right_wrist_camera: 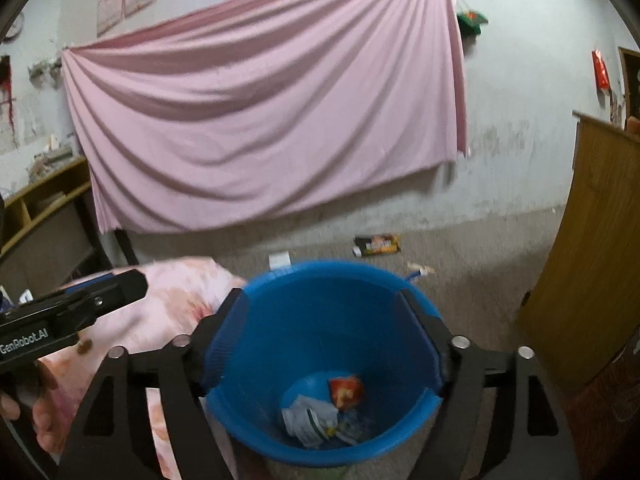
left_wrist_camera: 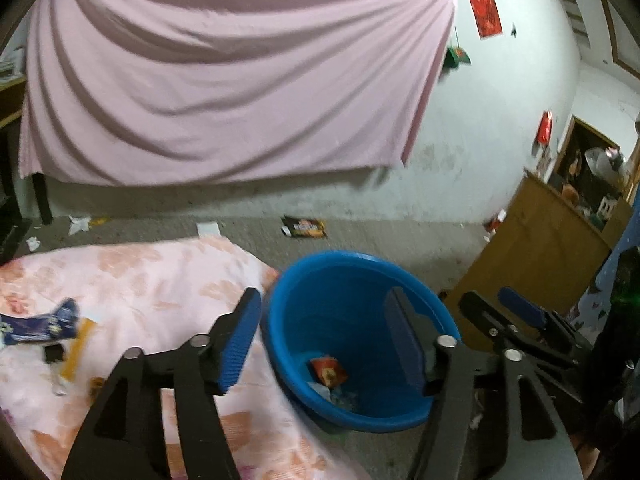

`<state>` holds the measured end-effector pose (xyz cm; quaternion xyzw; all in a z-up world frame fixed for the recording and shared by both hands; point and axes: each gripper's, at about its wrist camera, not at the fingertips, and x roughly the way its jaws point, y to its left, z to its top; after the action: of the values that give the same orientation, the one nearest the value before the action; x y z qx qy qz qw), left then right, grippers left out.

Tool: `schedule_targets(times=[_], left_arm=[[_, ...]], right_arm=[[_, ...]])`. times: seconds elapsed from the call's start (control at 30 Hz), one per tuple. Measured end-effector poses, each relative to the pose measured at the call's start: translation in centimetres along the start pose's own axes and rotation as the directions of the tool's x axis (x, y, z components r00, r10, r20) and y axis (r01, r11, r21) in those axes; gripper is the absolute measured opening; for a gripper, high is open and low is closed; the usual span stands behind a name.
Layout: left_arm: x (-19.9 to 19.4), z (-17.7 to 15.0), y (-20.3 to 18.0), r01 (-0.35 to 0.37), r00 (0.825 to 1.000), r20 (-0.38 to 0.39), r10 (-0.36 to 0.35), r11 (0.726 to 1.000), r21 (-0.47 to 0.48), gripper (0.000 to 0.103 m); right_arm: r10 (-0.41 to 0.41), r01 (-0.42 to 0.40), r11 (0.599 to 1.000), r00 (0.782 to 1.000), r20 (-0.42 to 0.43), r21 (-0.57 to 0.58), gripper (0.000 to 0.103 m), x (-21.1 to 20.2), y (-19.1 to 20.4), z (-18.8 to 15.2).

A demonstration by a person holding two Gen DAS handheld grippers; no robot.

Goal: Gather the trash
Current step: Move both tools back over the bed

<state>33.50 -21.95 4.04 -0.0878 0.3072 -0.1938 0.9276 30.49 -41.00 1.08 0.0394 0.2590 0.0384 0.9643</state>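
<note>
A blue bin (left_wrist_camera: 360, 320) stands on the floor beside a bed; it also shows in the right wrist view (right_wrist_camera: 332, 320). Inside lie a red wrapper (right_wrist_camera: 346, 390), white crumpled packaging (right_wrist_camera: 310, 420) and other scraps. My right gripper (right_wrist_camera: 324, 340) is open and empty, right above the bin mouth. My left gripper (left_wrist_camera: 324, 340) is open and empty, over the bin's left rim and the bed edge. A blue wrapper (left_wrist_camera: 40, 326) and a yellow wrapper (left_wrist_camera: 78, 354) lie on the bed's floral cover (left_wrist_camera: 140, 280). The right gripper shows at the right of the left wrist view (left_wrist_camera: 520, 312).
A dark snack packet (left_wrist_camera: 304, 227) lies on the floor by the wall; it shows in the right wrist view too (right_wrist_camera: 376, 245). White paper scraps (left_wrist_camera: 78, 224) lie at the far left. A wooden cabinet (left_wrist_camera: 532, 256) stands right. A pink sheet (left_wrist_camera: 224, 80) hangs on the wall.
</note>
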Motion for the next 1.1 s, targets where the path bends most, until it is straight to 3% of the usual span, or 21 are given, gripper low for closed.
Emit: schedule_targets(times=[0.03,0.1,0.17,0.2,0.47,0.63,0.8,1.1], left_arm=[[-1.0,0.2,0.5,-0.009,1.0,0.028,0.009,1.0,-0.005,0.069],[-2.9,0.5,1.5,-0.021,0.996,0.086,0.023,1.0,-0.016,0.089],[-4.7,0.7,2.6,-0.032,0.989,0.14,0.036,0.999,-0.028,0.098],[-5.9,0.8,3.2,-0.048,0.984,0.172,0.053,0.998,-0.034,0.099],[-13.3,0.7,8.1,-0.139,0.93,0.334,0.156,0.988,-0.074,0.101],[-17.4,0.0,10.5,-0.216,0.878,0.417,0.234,0.972,-0.09,0.101],[-20.8,-1.0,12.5,-0.293,0.837,0.458,0.3,0.952,-0.087,0.101],[-24.9,-3.2,15.5,-0.398,0.765,0.51,0.392,0.912,-0.103,0.101]], right_arm=[[0.01,-0.011,1.0,1.0,0.029,0.004,0.083,-0.4,0.5,0.2],[0.029,-0.031,0.999,0.996,0.087,0.016,0.091,-1.3,1.2,0.7],[0.055,-0.06,0.998,0.987,0.148,0.028,0.103,-2.1,1.9,1.1],[0.064,-0.07,0.997,0.983,0.175,0.031,0.103,-2.5,2.3,1.2],[0.17,-0.176,0.984,0.92,0.354,-0.016,0.103,-5.4,7.4,2.2],[0.226,-0.231,0.972,0.862,0.453,-0.047,0.103,-7.3,10.5,2.4],[0.255,-0.26,0.963,0.817,0.518,-0.064,0.103,-8.8,13.1,2.6],[0.297,-0.293,0.951,0.765,0.571,-0.102,0.103,-9.7,17.7,1.8]])
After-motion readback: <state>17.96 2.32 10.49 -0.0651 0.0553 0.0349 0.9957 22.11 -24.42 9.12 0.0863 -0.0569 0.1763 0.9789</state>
